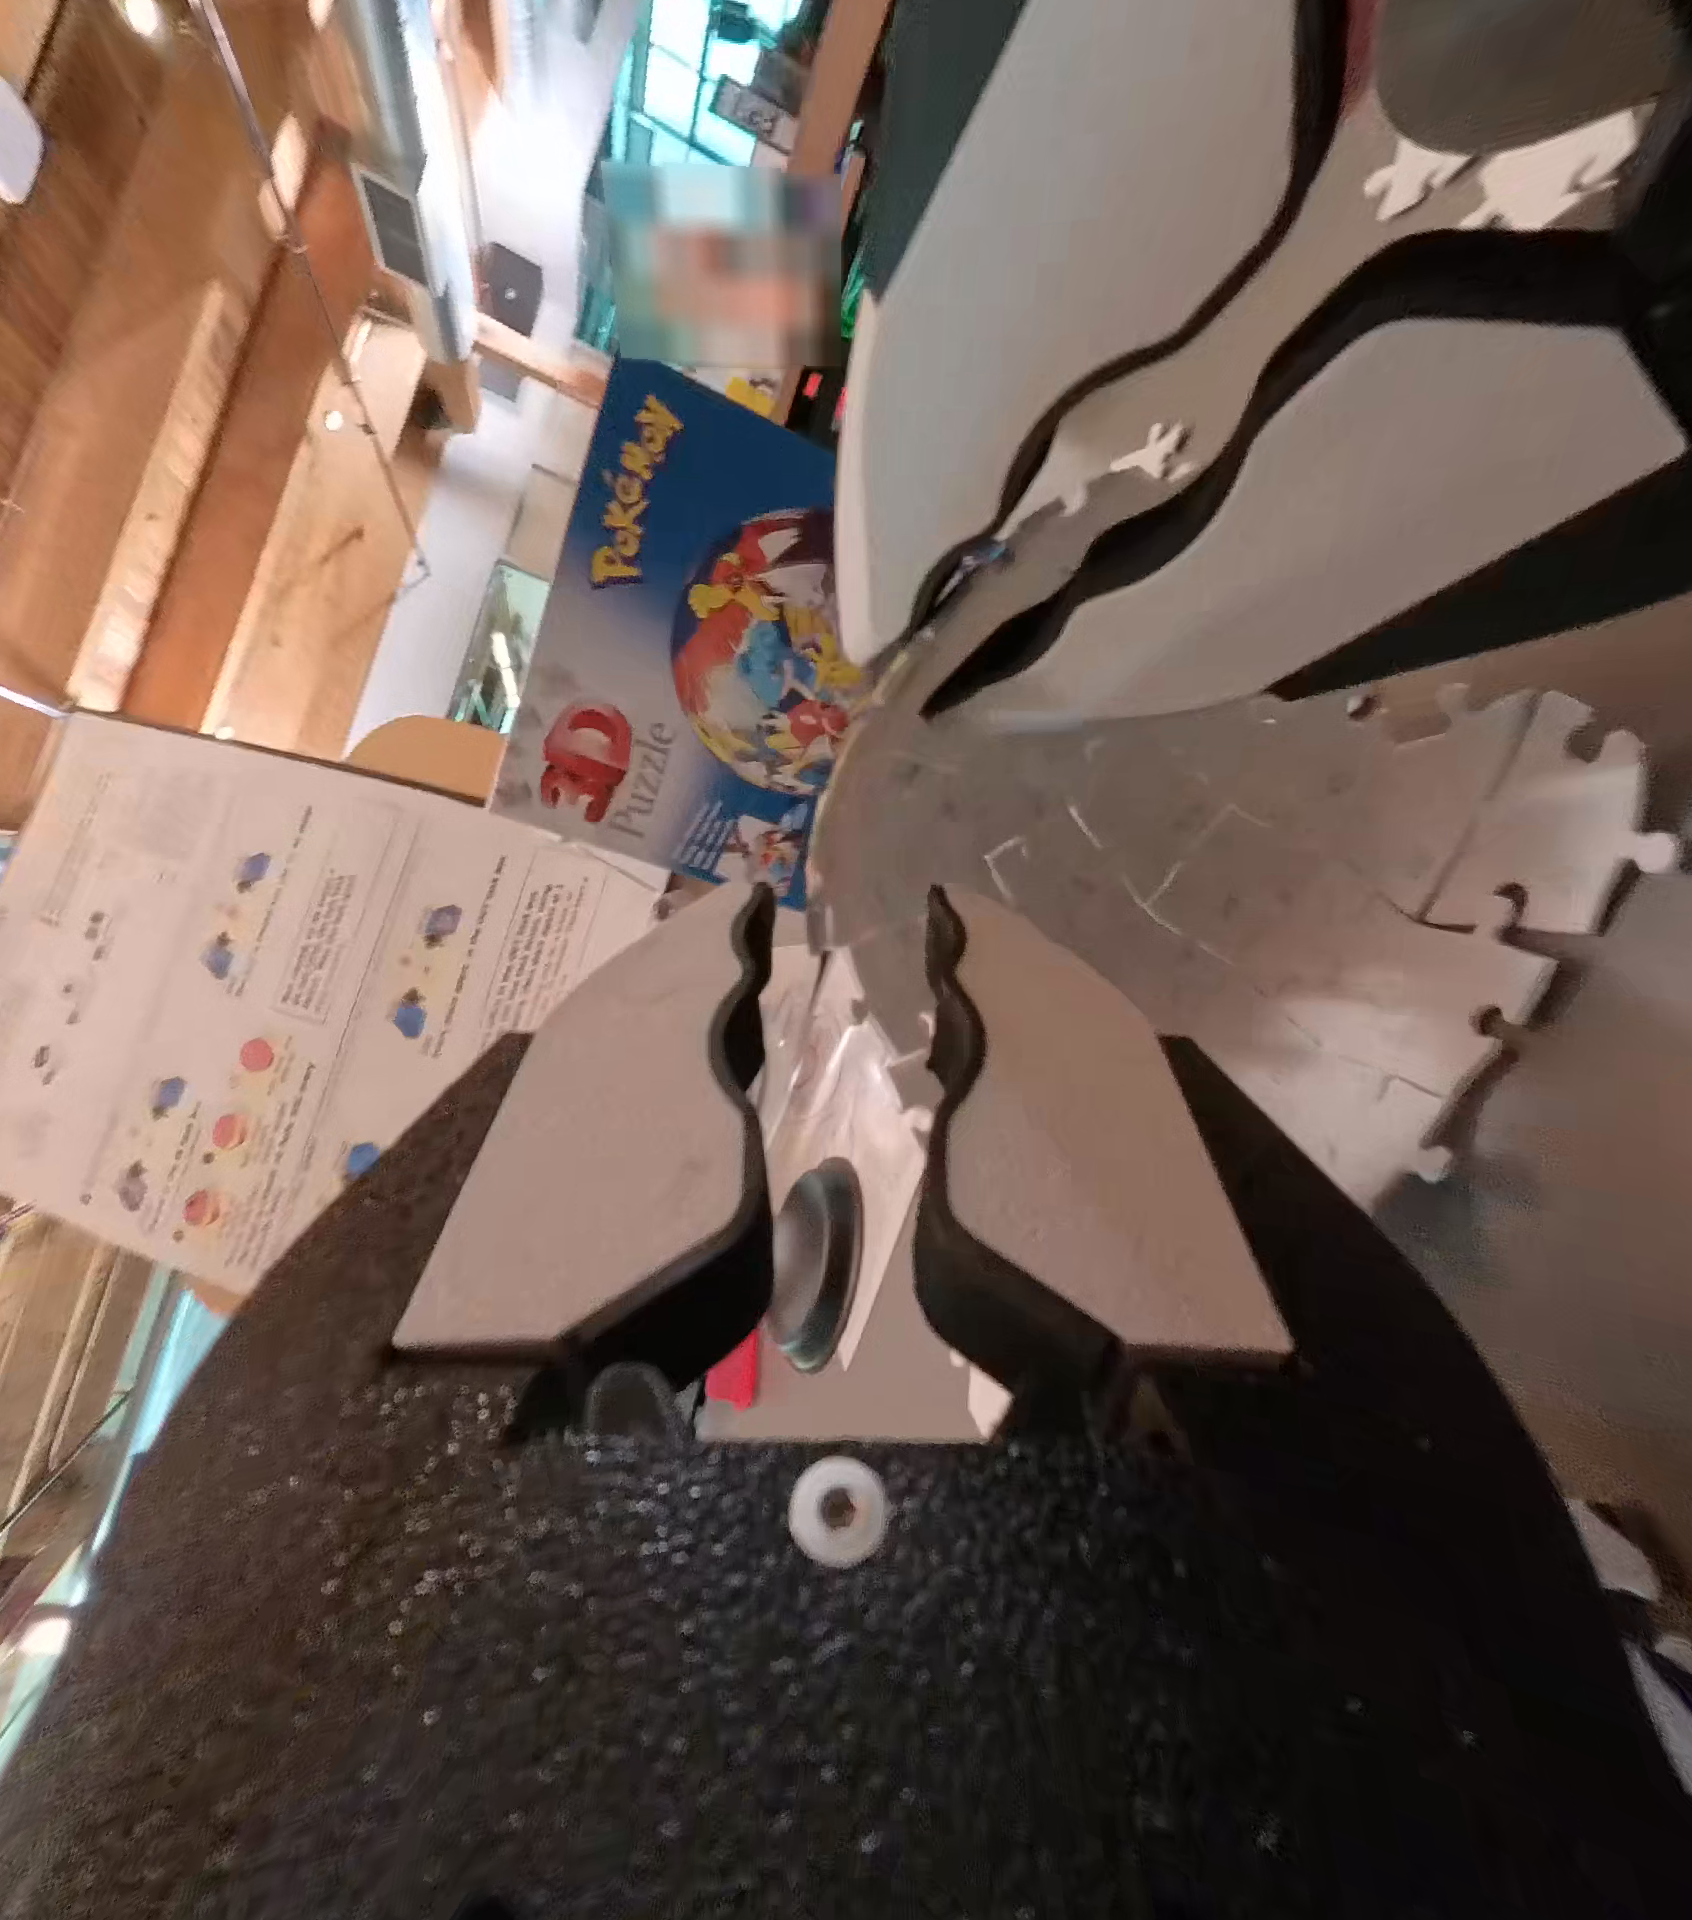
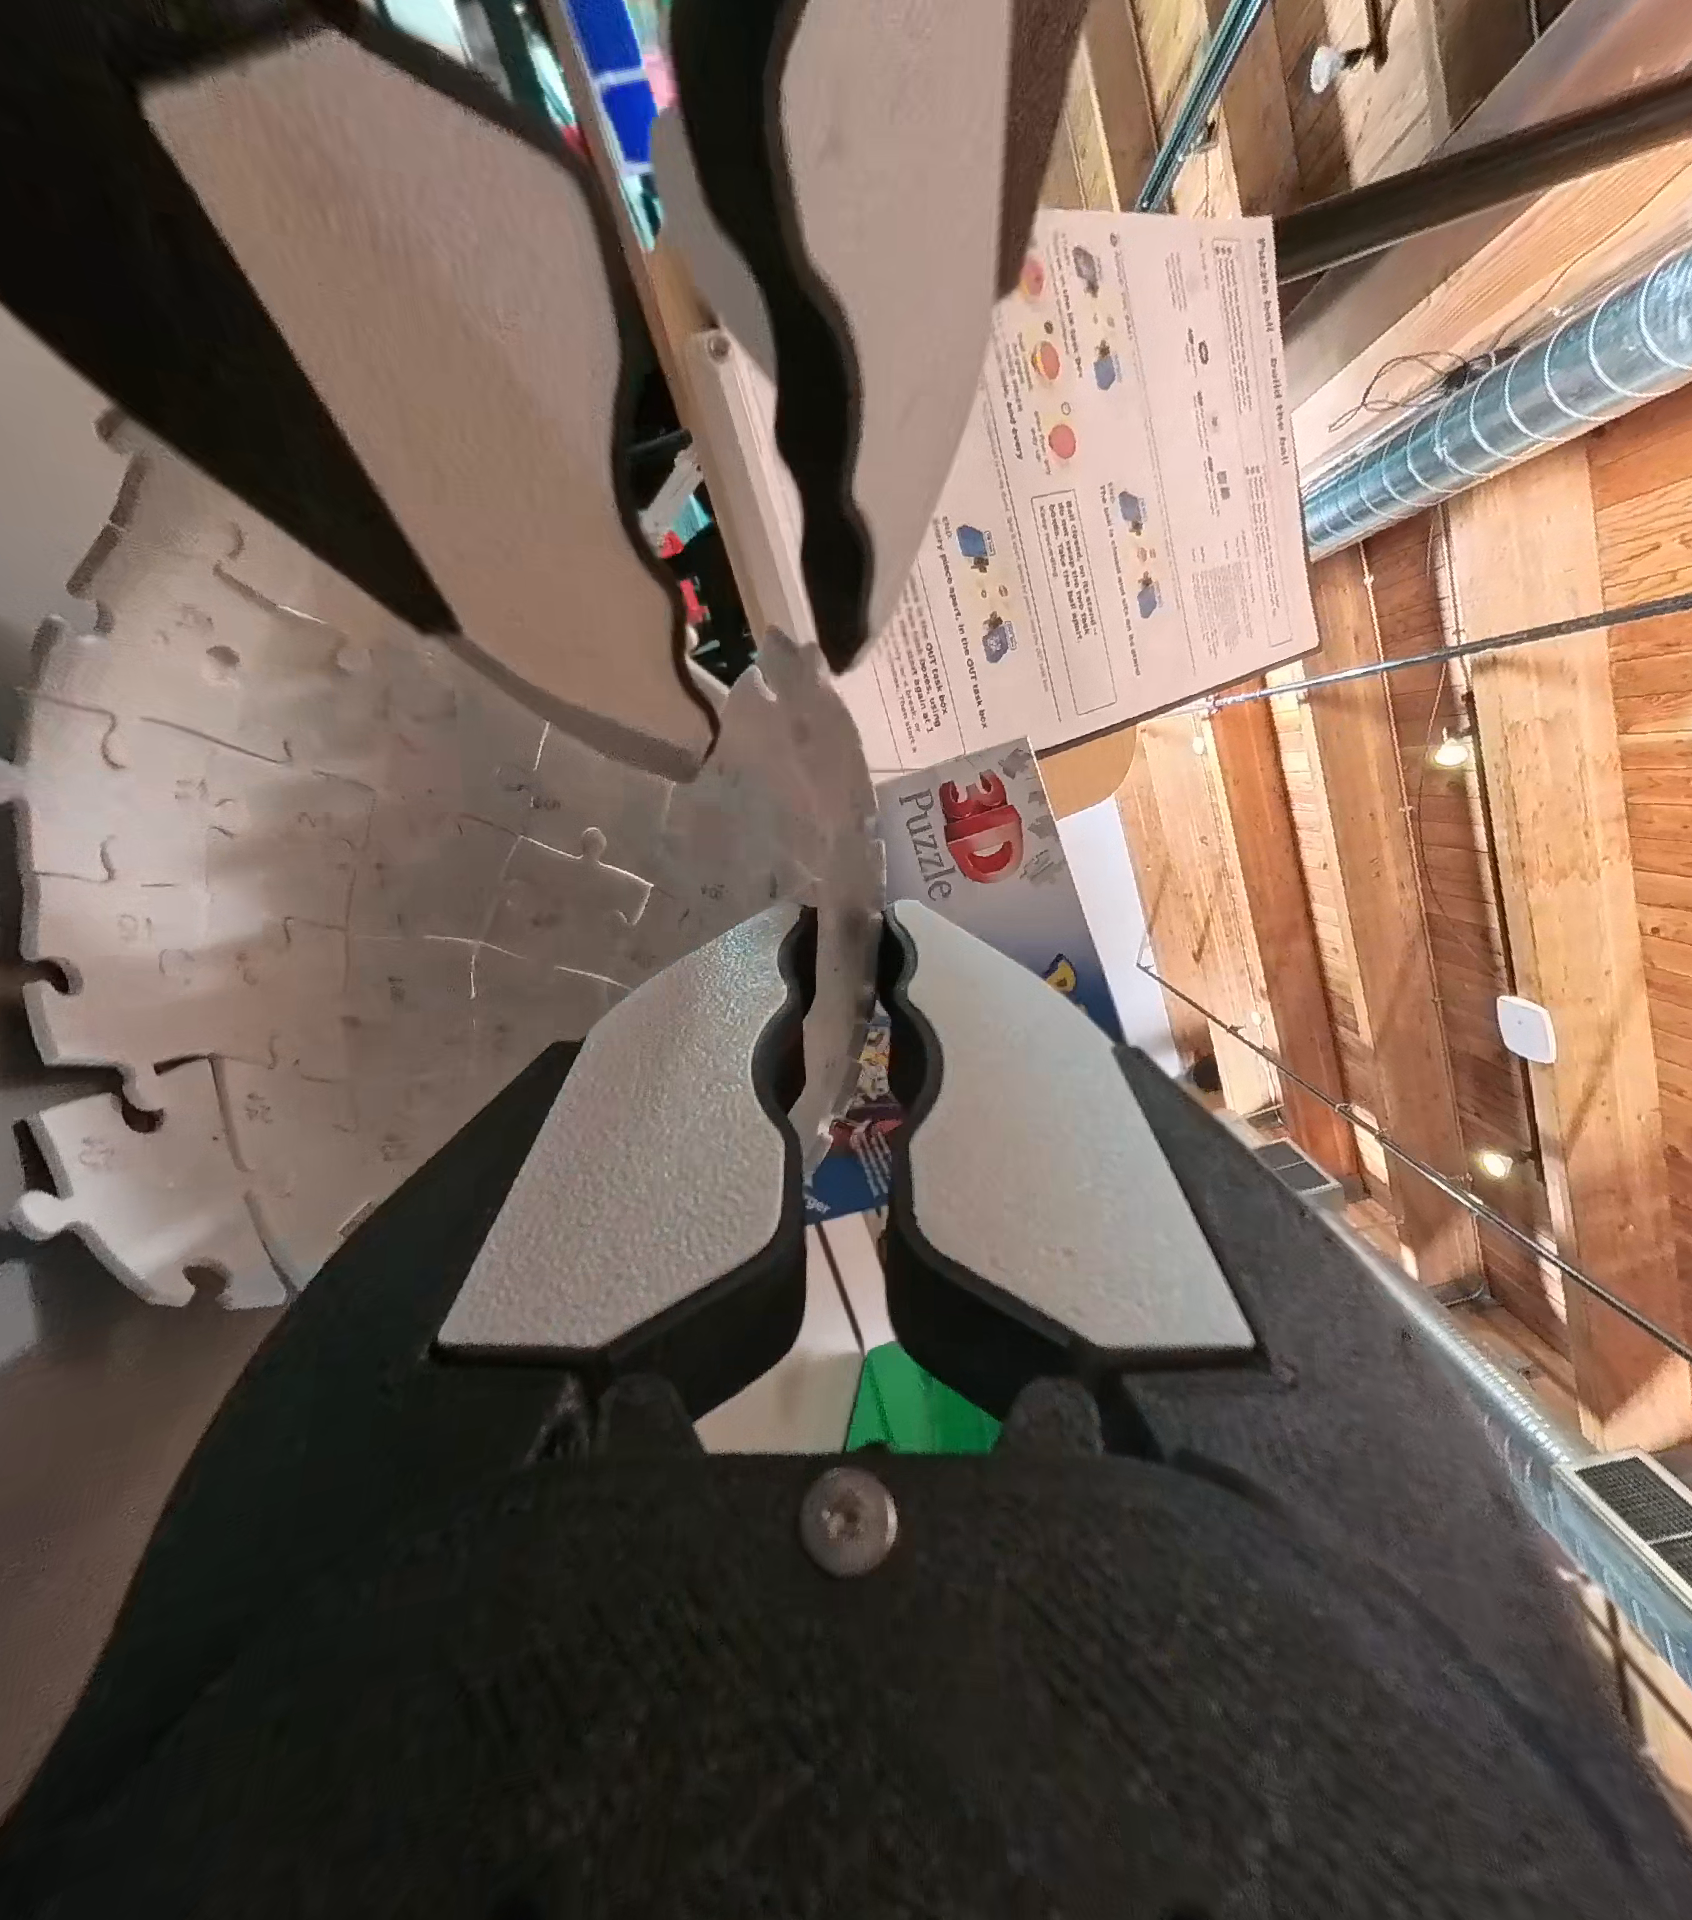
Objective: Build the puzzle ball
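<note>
Grey, curved shell of joined puzzle pieces (image 2: 302,914), the partly built puzzle ball, is held in the air between both tools; its edge is pinched by the right gripper (image 2: 847,925), fingers pressed onto it; the left gripper (image 1: 847,904) is seen spread, the shell's rim just beyond its tips; a blue puzzle box (image 1: 655,644) and a white instruction sheet (image 1: 229,966) are seen farther off.
</note>
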`<action>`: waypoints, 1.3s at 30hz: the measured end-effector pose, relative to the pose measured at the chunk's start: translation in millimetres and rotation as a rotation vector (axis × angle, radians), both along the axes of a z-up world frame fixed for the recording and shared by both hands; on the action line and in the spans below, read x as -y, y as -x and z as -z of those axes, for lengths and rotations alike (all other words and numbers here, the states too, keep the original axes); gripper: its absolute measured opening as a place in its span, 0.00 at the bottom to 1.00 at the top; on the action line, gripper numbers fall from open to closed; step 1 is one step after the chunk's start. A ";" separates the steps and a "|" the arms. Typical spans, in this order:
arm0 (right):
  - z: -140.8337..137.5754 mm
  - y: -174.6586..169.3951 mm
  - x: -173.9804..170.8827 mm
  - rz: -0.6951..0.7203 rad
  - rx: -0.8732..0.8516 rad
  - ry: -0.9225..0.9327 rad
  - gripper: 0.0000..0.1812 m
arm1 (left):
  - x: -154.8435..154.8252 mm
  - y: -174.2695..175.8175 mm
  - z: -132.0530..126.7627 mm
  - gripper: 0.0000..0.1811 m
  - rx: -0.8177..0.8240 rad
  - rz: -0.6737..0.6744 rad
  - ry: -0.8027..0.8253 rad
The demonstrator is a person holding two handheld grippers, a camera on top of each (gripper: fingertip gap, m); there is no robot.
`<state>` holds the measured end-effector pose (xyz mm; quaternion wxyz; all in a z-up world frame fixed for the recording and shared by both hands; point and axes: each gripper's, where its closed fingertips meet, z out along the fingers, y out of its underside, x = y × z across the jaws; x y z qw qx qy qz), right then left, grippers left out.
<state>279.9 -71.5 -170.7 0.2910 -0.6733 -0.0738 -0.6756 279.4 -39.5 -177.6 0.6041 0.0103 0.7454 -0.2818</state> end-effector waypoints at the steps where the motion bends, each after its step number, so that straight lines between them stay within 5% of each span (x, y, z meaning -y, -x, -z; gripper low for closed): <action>1: -0.5 0.0 -0.2 -0.003 -0.005 -0.009 0.06 | 1.6 -2.9 3.7 0.16 -0.019 0.014 -0.010; 6: 1.8 -0.5 0.9 -0.005 -0.011 -0.001 0.08 | 1.0 -8.3 -3.0 0.02 0.010 0.060 -0.005; 13: 8.0 15.5 15.9 -0.089 -0.038 0.103 0.20 | -1.8 -10.7 -3.8 0.02 -0.001 0.020 0.035; 18: 44.0 31.7 57.9 -0.053 -0.302 0.096 0.07 | -5.3 -9.0 -4.2 0.02 0.014 -0.023 0.032; 27: 77.7 43.1 30.2 -0.177 -0.331 0.316 0.20 | -8.2 -11.7 -2.6 0.02 0.011 -0.046 0.037; 34: 79.1 33.5 15.5 -0.219 -0.170 0.477 0.20 | -6.9 -16.6 -1.1 0.02 -0.057 -0.009 0.097; 39: 81.7 37.7 6.4 -0.292 -0.241 0.490 0.20 | -7.9 -26.4 3.0 0.01 -0.205 0.011 0.150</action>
